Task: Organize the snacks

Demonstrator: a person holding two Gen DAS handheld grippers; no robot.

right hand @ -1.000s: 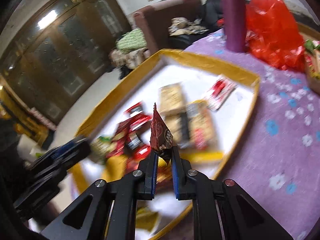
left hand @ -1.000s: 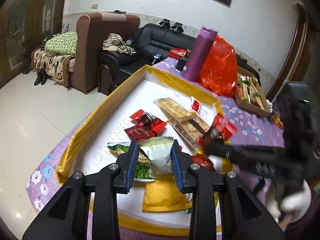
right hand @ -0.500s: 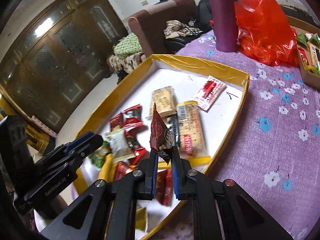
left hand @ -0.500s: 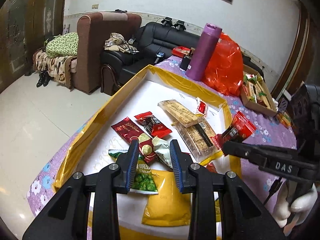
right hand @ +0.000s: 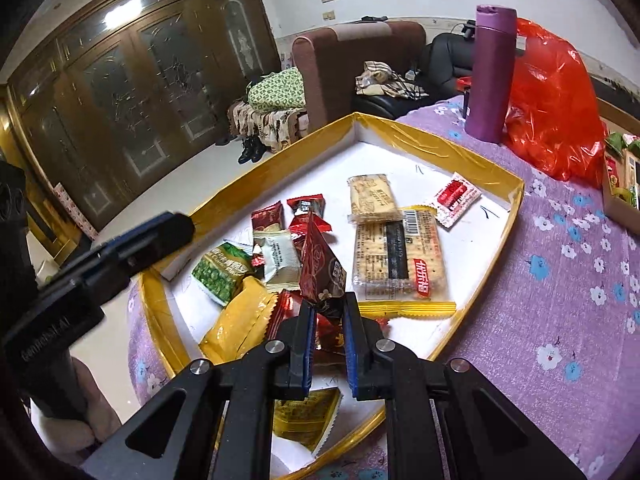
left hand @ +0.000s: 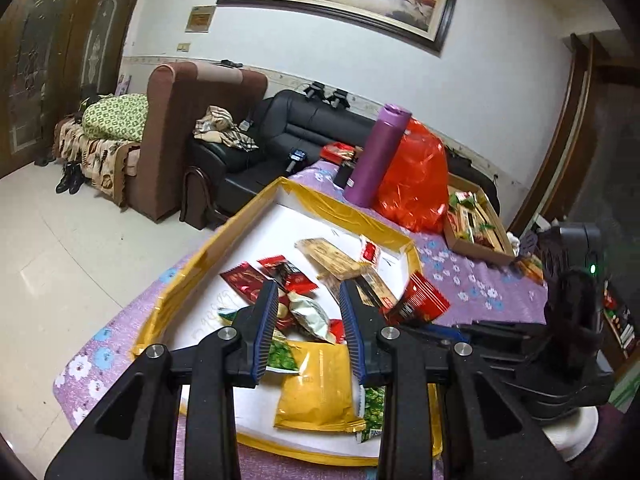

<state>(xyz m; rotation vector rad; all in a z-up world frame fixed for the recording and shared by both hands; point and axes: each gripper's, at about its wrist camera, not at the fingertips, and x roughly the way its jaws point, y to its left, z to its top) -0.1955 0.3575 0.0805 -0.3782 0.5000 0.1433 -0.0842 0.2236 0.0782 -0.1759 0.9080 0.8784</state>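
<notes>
I've got the dark red snack packet [right hand: 322, 268] pinched at its bottom crimped edge in the right gripper [right hand: 325, 316], jaws pressed together on it, so it stands upright above the near end of the yellow-rimmed tray [right hand: 400, 130]. It's light, crinkly foil, soft and probably slippery, so I judge the flat sealed seam the safest place to hold; squeezing the puffed middle could crush what's inside. The left gripper [left hand: 308, 328] hangs over the pile with its jaws spread and nothing between them. Below that gap lie a silvery white packet [left hand: 310, 316], a green pea packet [left hand: 282, 354] and a yellow packet [left hand: 316, 388], all loose in the tray on the floral desk [right hand: 560, 300]. 2 cracker packs [right hand: 394, 252] sit farther in, well apart from both jaws.
</notes>
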